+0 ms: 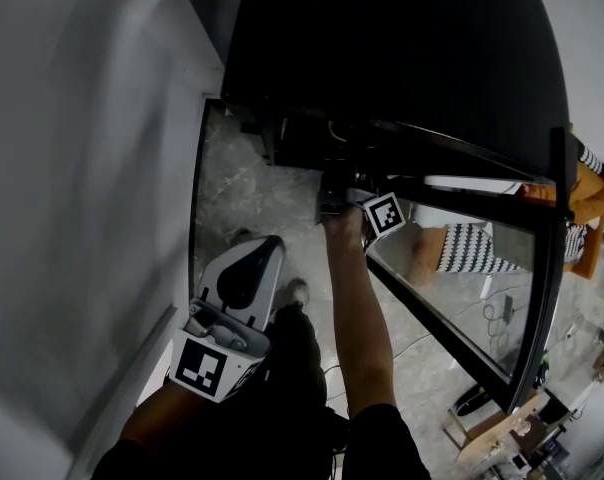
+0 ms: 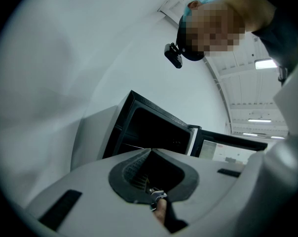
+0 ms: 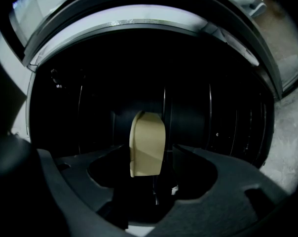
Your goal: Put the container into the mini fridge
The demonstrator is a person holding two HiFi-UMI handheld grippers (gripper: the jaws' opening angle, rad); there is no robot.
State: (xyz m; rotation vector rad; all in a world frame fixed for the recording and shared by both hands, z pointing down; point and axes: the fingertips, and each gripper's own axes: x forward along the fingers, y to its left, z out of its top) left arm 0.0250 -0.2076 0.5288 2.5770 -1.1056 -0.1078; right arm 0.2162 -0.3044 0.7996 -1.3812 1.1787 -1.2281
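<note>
Reaching into the mini fridge (image 1: pixel 382 48), right tongs (image 3: pixel 147 148) gape around the container (image 3: pixel 146 139); left tongs (image 1: pixel 272 245) closed.

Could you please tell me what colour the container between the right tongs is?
The container is pale beige; it shows best in the right gripper view.

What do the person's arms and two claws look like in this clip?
Left claw: light grey shell, dark ribbed pads around an oval hollow, black-and-white square marker cube at the back. Right claw looks dark in the shade, with its own marker cube. Dark short sleeves, forearms bare.
</note>
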